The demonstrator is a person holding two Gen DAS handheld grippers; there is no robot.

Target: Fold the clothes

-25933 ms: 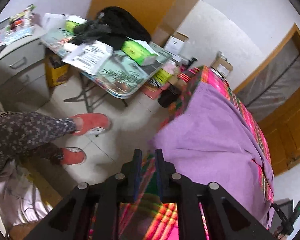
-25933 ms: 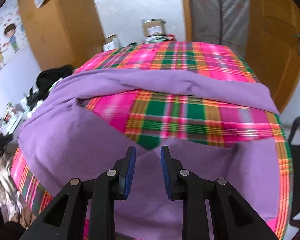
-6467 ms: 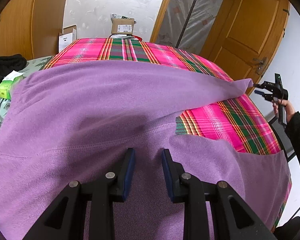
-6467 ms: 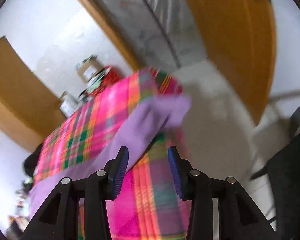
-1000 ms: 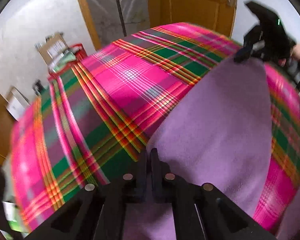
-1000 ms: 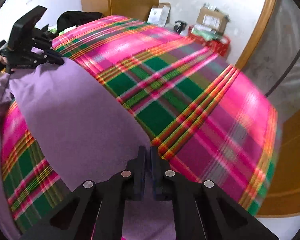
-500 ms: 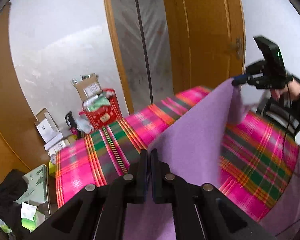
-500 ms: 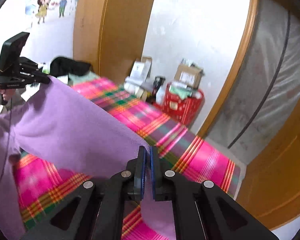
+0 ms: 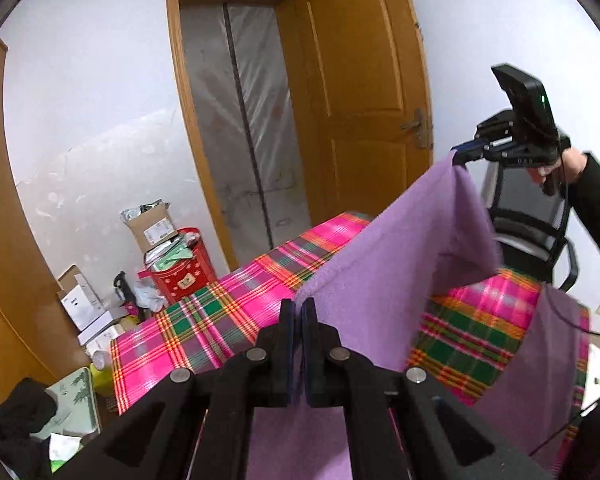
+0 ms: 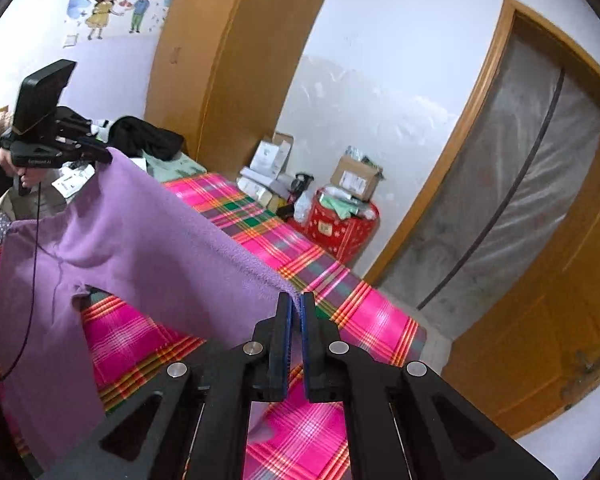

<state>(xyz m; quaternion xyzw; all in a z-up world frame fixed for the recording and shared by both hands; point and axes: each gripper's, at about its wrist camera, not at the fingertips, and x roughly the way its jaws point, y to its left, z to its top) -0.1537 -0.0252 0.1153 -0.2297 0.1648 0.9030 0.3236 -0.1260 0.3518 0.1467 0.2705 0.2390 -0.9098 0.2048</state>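
- Now airborne — the purple garment (image 9: 400, 264) has come up off the plaid-covered table (image 9: 204, 328) since a second ago, when most of it lay flat on the cloth; its top edge is stretched between both tongs, the rest hangs down with the lower part draped at the near edge.
- Views have swung from the tabletop up to the door (image 9: 356, 92) and wall, so both hands have risen together.
- Left gripper (image 9: 299, 312): jaws pressed together, pinching one end of that edge.
- Right gripper (image 10: 296, 308): same, clamped on the other end.
- Likely meaning — lift done, fabric taut and ready to be carried over or laid down as a fold; no crease made yet.
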